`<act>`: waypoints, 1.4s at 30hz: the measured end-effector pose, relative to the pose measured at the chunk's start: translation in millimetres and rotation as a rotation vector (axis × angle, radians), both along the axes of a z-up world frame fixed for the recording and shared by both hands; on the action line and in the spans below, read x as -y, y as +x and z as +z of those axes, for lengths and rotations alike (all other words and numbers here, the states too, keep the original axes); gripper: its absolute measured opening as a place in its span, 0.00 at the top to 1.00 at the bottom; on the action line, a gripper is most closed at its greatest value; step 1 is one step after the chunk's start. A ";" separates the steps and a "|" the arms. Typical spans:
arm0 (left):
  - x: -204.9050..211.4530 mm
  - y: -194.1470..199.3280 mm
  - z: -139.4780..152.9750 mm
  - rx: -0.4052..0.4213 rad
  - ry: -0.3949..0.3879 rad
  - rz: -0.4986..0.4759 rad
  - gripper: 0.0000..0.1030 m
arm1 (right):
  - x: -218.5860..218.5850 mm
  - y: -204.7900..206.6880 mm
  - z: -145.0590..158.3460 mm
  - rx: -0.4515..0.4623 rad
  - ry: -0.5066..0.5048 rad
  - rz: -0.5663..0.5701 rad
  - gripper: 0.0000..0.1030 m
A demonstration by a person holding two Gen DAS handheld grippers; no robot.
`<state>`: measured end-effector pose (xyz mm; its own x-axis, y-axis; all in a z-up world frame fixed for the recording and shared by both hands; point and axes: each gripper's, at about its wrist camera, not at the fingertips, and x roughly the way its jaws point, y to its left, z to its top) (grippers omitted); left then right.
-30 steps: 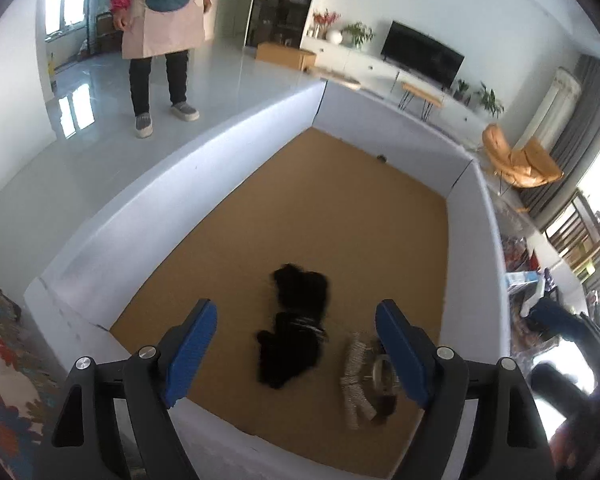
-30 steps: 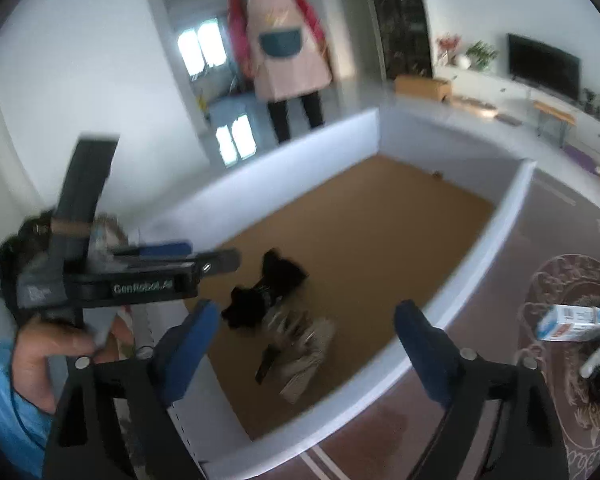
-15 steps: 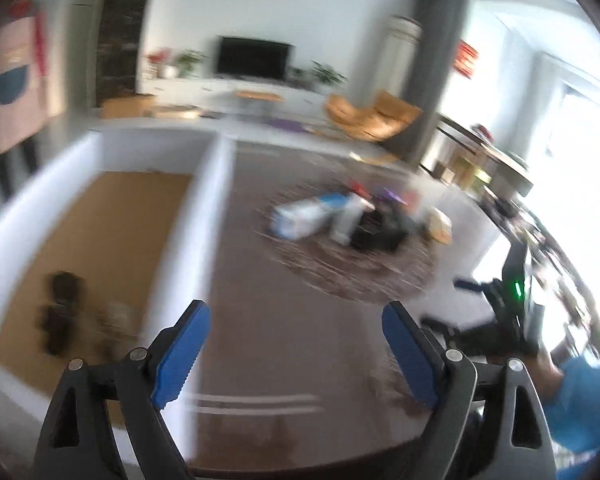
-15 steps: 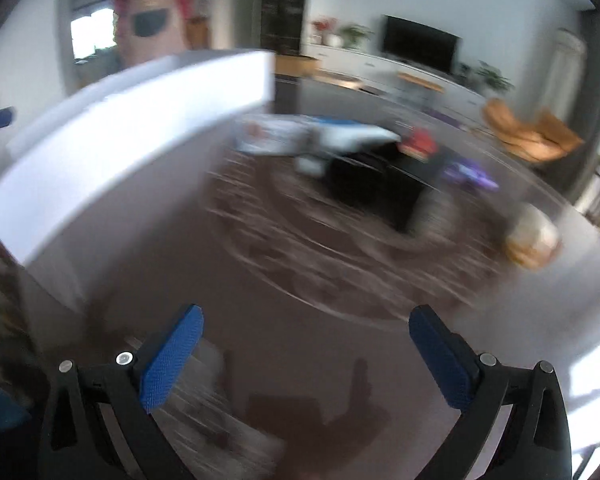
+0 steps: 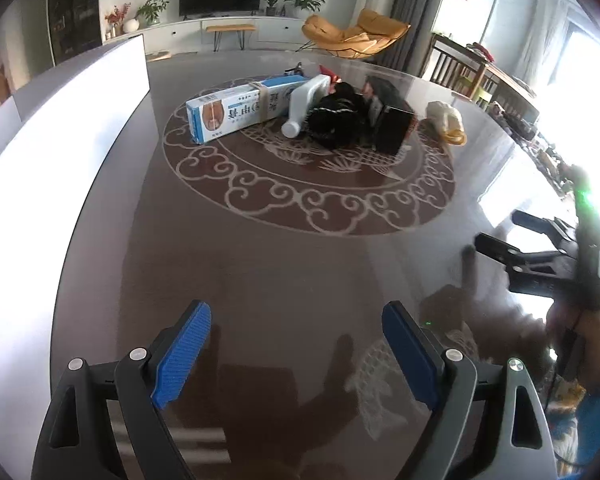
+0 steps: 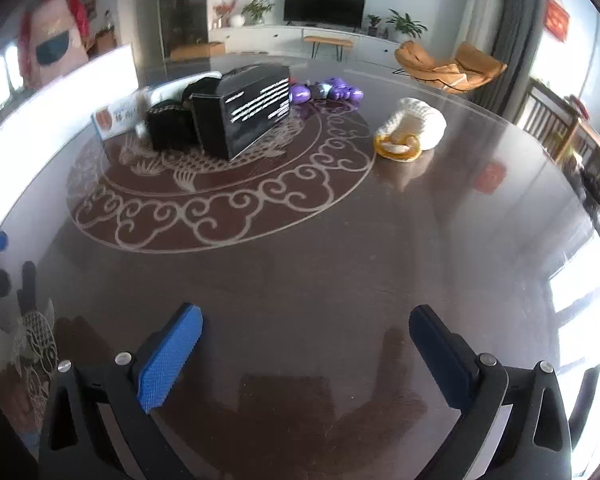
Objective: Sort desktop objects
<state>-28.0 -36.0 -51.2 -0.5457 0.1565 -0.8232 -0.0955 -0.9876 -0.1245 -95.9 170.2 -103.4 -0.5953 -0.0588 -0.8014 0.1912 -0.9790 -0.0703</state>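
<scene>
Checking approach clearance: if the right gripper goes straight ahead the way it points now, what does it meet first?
Bare table first. The open right gripper aims across the dark top toward the pile; further on, the black box is probably first in line, slightly left of centre. Depth is hard to judge through the fisheye.

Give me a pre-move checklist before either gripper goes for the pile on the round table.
1. Left gripper open and empty: ok.
2. Right gripper open and empty: ok.
3. Bare table between grippers and pile: ok.
4. White and yellow item apart from the pile, free to grasp: ok.
5. Black box, fuzzy black item, white bottle and blue-white carton separated: not ok, they crowd together.
6. Purple toy graspable behind the box: cannot tell.
</scene>
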 end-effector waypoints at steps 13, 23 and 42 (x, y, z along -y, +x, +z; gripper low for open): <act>-18.0 -77.8 -19.5 -0.012 -0.135 0.039 0.10 | -5.0 -4.3 -3.2 0.025 -0.051 -0.022 0.00; -17.8 -86.4 -21.7 -0.032 -0.117 0.036 0.00 | -4.9 -4.2 -3.3 0.025 -0.052 -0.027 0.00; -14.9 -85.5 -21.0 -0.032 -0.119 0.036 0.00 | -75.0 -194.2 22.3 0.139 -0.249 -0.414 0.00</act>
